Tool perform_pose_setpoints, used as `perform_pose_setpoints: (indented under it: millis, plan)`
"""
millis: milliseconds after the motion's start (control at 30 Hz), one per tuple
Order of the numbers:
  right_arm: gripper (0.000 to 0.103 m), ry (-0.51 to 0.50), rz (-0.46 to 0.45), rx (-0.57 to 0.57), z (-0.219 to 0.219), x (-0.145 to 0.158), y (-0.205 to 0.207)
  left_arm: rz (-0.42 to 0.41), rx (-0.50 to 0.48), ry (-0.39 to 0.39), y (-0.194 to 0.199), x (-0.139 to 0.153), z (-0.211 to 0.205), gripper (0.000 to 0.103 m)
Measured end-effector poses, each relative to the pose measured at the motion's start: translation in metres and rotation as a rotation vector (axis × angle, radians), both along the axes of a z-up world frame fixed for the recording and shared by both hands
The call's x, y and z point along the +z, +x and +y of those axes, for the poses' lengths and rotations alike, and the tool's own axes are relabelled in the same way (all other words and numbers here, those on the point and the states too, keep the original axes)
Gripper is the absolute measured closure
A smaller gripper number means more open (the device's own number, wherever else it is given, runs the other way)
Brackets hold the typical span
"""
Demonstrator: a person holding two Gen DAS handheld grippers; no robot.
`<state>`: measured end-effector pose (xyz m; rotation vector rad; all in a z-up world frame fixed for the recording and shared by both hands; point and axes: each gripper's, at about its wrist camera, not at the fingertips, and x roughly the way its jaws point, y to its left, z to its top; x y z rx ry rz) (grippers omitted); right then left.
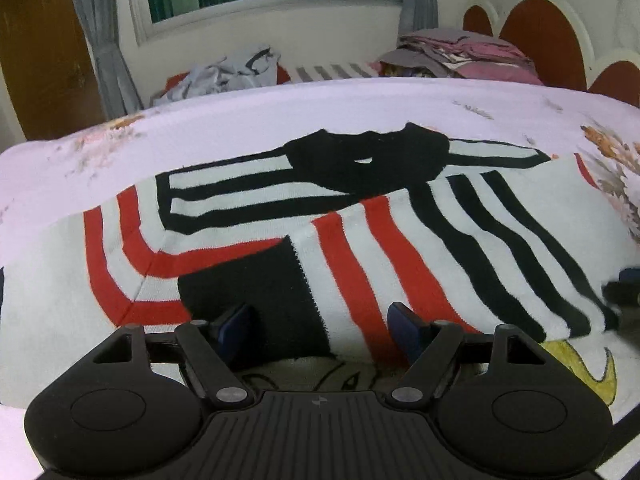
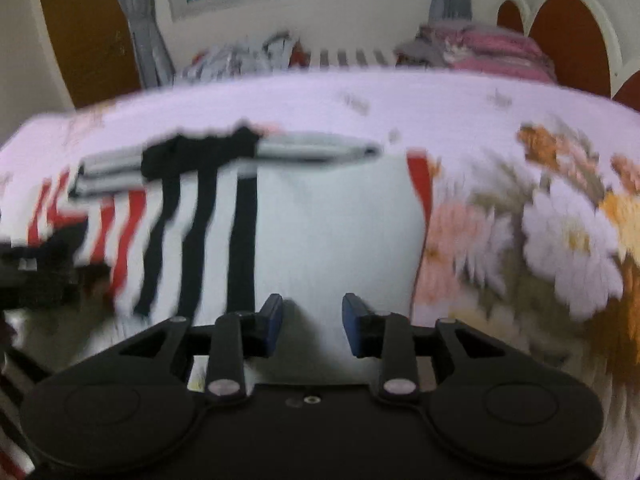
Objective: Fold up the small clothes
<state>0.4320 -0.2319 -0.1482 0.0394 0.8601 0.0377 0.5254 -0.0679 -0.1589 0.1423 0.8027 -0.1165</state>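
A small knit sweater [image 1: 256, 236] with red, black and white stripes and a black collar lies on the bed, its sleeves folded in over the body. My left gripper [image 1: 320, 330] is open just above its lower hem, over a black cuff and a red-striped sleeve. In the right wrist view, which is blurred, the sweater [image 2: 332, 232] shows its white right side. My right gripper [image 2: 312, 326] is open over that white part and holds nothing. The right gripper [image 1: 624, 288] also shows at the right edge of the left wrist view.
The bed has a pale pink floral sheet [image 1: 280, 120]. Behind it lie a crumpled grey garment [image 1: 228, 72] and a stack of folded pink and grey clothes [image 1: 464, 56]. A window with grey curtains [image 1: 100, 32] and a red headboard [image 1: 540, 36] stand beyond.
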Motion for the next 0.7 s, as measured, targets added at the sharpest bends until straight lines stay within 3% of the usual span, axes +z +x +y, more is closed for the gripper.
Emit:
perform_pose_setpoints:
  millis: [233,400,500,567,700]
  plan:
    - [0.070,0.032,-0.013,-0.004,-0.009,0.020,0.004,-0.010,0.036,0.034,-0.018,0.021,0.000,0.028]
    - [0.069,0.056,-0.017,-0.007,-0.011,0.027,0.000,-0.015,0.097,0.027,-0.039,0.031,0.028,0.027]
    - [0.064,0.059,-0.032,-0.027,-0.007,0.035,-0.006,-0.038,0.184,0.004,-0.049,0.034,0.064,0.012]
    - [0.058,0.076,-0.043,-0.051,-0.005,0.042,-0.010,-0.055,0.260,-0.062,-0.057,0.037,0.103,0.012]
    - [0.058,0.062,-0.063,-0.101,0.004,0.052,-0.015,-0.078,0.436,-0.188,-0.080,0.035,0.197,0.012]
